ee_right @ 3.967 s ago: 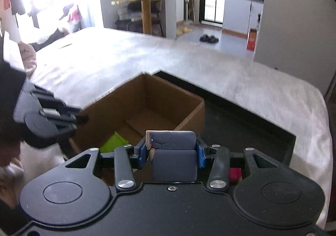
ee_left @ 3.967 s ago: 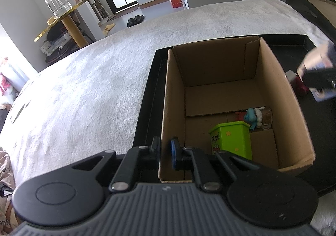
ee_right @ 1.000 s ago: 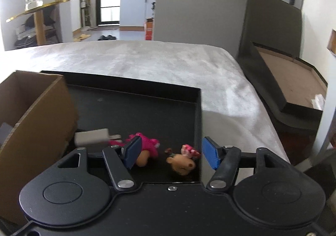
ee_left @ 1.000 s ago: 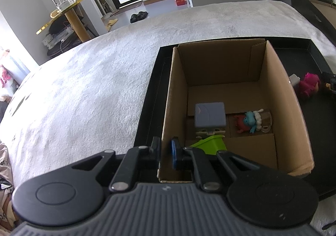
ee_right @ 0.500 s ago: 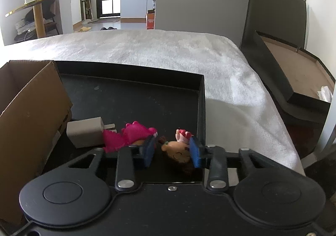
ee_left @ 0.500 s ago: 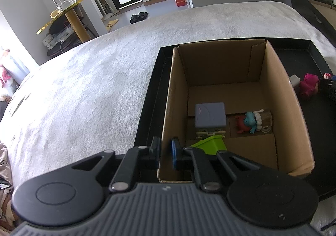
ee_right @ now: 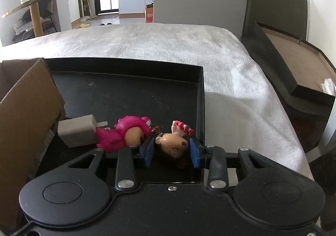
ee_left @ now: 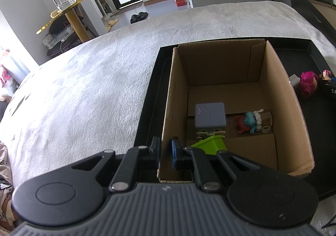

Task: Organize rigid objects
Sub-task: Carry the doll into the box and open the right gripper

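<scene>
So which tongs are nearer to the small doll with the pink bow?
The right tongs: their pads are closed on the small doll in the black tray. The left tongs are shut on the cardboard box wall, across the box from the doll.

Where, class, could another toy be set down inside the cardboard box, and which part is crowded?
Inside the cardboard box, bare floor lies along the far wall, behind the grey cube, and in the near right corner, in front of the blue figure. The near left is crowded: cube, green bin and the figure sit close together.
</scene>
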`<state>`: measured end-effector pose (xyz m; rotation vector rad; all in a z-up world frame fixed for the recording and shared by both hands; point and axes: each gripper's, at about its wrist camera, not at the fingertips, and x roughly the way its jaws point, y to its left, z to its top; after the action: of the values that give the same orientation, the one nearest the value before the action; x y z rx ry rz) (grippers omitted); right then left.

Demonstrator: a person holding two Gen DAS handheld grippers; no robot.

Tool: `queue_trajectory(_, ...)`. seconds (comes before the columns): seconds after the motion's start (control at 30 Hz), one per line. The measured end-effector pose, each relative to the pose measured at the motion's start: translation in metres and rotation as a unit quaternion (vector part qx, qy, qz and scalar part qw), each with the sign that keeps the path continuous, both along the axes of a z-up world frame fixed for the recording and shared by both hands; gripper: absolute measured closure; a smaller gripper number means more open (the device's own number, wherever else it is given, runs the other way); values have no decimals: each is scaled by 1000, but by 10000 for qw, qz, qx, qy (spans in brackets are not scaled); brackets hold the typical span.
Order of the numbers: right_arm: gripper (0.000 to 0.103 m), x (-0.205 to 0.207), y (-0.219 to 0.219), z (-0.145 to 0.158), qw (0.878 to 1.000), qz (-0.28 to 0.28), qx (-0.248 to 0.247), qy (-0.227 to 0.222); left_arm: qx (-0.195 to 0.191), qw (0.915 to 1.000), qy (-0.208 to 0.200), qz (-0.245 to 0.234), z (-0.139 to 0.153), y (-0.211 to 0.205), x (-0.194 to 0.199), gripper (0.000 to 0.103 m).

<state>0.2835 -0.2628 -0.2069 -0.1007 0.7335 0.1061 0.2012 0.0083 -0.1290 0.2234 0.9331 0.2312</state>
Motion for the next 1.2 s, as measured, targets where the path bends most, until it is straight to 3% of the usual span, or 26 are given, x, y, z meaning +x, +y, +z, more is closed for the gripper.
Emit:
queue_trajectory(0.67,68,-17,32,60,9930,925,112,-729,182,9998,14,-89,-1,-2,0,93)
queue_trajectory(1.2,68,-40,70,95,9748,1888,481,-1087,218,9997,-12,-103,-2,-3,0,93)
